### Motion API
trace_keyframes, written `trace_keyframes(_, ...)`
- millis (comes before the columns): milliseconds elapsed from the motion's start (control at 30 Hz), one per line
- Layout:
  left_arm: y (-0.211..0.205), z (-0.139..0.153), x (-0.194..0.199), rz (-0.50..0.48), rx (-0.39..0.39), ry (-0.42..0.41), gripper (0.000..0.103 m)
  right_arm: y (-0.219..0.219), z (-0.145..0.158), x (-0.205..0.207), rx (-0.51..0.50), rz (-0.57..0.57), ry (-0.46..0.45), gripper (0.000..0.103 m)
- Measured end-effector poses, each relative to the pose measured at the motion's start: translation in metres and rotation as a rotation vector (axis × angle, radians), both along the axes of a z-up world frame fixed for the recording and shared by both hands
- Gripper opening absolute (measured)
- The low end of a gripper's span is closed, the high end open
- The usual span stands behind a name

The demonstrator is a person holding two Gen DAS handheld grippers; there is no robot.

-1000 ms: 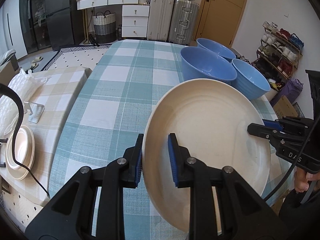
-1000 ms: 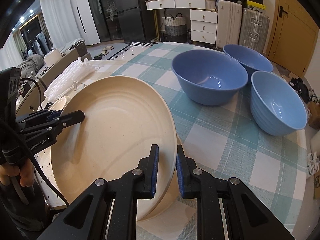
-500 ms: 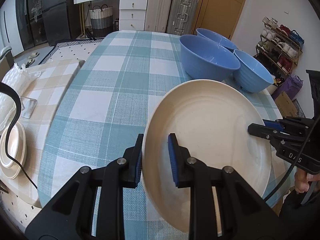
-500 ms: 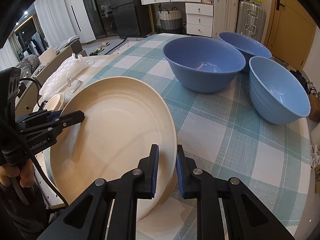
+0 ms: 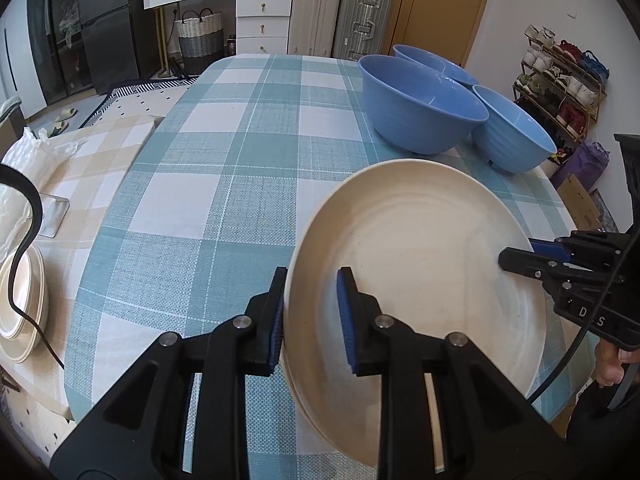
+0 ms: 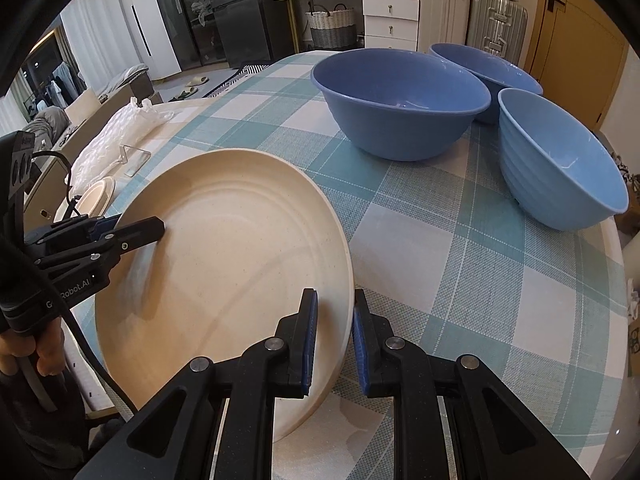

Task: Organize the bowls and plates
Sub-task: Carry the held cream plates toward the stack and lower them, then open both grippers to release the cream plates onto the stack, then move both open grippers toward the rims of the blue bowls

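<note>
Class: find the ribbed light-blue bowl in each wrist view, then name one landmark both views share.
Left wrist view: the ribbed light-blue bowl sits upper right, behind the cream plate.
Right wrist view: ribbed light-blue bowl at the right edge, mid-height.
Shared landmark: the white drawer unit at the back.

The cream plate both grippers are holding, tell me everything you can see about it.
The cream plate is large, round and shallow, with faint concentric rings and fine speckles, matte like ceramic or melamine. It looks empty and clean. It is tilted over the checked tablecloth; whether it touches the cloth cannot be told. The left gripper clamps one rim and the right gripper the opposite rim. A second rim line under its left edge hints at another plate beneath.
</note>
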State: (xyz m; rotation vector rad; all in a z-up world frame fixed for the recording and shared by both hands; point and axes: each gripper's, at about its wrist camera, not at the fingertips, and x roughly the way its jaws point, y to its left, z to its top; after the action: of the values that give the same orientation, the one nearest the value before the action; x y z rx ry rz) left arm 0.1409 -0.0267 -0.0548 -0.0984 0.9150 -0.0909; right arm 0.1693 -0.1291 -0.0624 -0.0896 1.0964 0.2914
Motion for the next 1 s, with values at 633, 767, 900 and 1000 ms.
trace_keyframes(633,0.01,0.018,-0.012,0.036,0.036,-0.041,0.045,-0.022,0.019,-0.012,0.076,-0.048,-0.049,0.036)
trace_keyframes(767,0.01,0.038,-0.024,0.067,0.057,-0.107,0.049,-0.027,0.033,-0.024,0.116,-0.061,-0.12,0.055)
trace_keyframes(900,0.009,0.054,-0.037,0.098,0.081,-0.169,0.071,-0.037,0.043,-0.037,0.205,-0.11,-0.161,0.062)
trace_keyframes(1000,0.006,0.064,-0.043,0.097,0.082,-0.199,0.075,-0.038,0.05,-0.048,0.191,-0.11,-0.19,0.074)
